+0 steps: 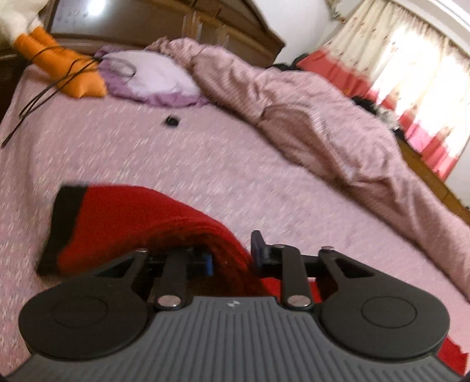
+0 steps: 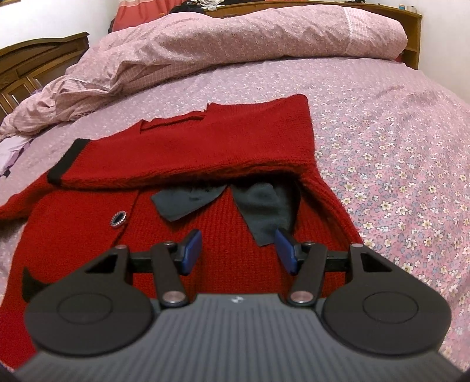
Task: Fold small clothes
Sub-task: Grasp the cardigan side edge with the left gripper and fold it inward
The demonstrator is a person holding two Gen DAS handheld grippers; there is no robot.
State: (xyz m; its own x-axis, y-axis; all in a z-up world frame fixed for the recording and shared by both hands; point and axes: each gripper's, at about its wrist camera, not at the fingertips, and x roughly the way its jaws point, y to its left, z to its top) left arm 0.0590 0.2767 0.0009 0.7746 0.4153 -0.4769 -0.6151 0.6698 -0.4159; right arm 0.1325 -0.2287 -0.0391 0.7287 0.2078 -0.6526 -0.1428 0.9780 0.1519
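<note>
A red knitted cardigan lies on the flowered pink bedsheet. One sleeve with a black cuff is folded across its chest, above a dark grey bow collar and a dark round button. My right gripper hovers open over the cardigan's front, with nothing between its blue pads. In the left wrist view my left gripper is shut on a fold of the red cardigan. The cloth arches up off the sheet to a black cuff at the left.
A rumpled pink quilt lies along the far side of the bed. Near the wooden headboard lie a lilac pillow, an orange cushion, a black cable and a small black object. A curtained window is at right.
</note>
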